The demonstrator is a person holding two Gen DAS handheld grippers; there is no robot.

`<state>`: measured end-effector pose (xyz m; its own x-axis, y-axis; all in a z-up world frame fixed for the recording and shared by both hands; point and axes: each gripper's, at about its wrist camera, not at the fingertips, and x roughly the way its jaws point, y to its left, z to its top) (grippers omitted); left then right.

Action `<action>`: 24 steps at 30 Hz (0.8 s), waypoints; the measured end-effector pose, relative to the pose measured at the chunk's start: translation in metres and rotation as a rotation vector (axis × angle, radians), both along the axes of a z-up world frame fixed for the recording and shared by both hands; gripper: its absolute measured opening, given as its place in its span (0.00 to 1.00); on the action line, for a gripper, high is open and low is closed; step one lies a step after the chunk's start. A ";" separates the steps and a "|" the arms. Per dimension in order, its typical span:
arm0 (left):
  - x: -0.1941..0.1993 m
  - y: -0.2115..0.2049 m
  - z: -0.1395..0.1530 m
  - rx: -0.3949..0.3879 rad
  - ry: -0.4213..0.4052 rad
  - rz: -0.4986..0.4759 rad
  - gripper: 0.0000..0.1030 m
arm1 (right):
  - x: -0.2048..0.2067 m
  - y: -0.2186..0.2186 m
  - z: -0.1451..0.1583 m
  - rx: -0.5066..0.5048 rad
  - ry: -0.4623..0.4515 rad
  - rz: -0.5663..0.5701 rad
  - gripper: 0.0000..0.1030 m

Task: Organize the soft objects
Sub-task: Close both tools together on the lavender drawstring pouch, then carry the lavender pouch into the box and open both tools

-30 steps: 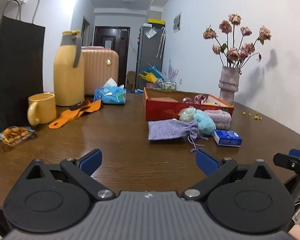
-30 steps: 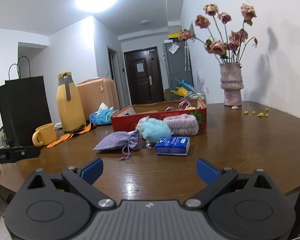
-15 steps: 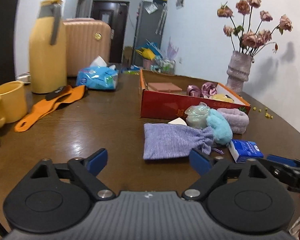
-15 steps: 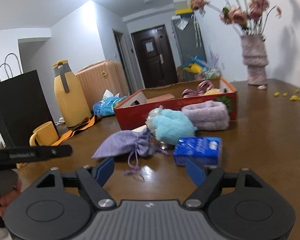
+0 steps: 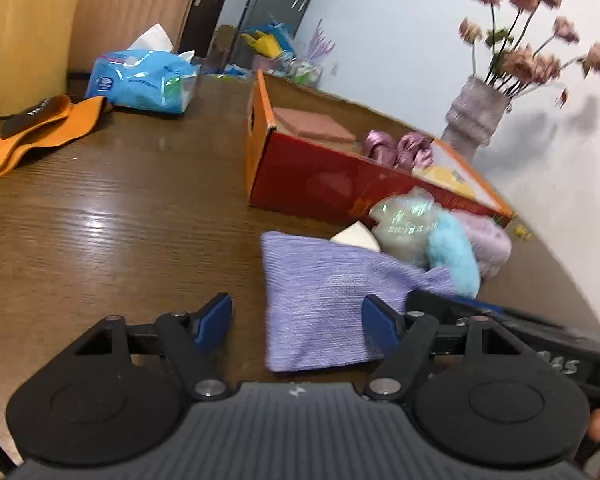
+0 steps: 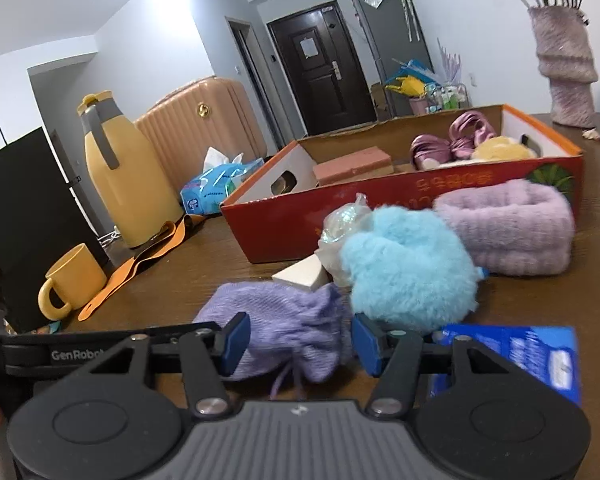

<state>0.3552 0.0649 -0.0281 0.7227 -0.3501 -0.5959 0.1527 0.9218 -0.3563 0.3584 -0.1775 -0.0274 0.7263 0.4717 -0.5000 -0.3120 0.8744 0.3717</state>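
Both grippers have come in from the near edge of the table [image 5: 112,200] and now straddle the lilac drawstring pouch [image 5: 324,300], which a second ago lay well ahead of them in front of the red box [image 5: 312,184]. The left gripper [image 5: 296,320] has the pouch's flat closed end between its blue pads; its jaws have just been closing from their widest to a middling gap, the right pad at the cloth's edge and the left pad clear of it. The right gripper [image 6: 300,340] straddles the gathered neck end, its jaws likewise just narrowed from wide, both pads close beside the fabric; whether they press on it cannot be told. The pouch lies where it did, flat on the wood, touching the fluffy blue ball [image 6: 408,276]. The blue tissue packet [image 6: 532,356] sits just right of the right gripper.
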 end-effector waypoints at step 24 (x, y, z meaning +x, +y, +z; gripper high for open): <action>-0.114 -0.032 0.010 -0.018 -0.002 -0.094 0.14 | -0.105 -0.023 0.000 -0.110 -0.033 0.009 0.24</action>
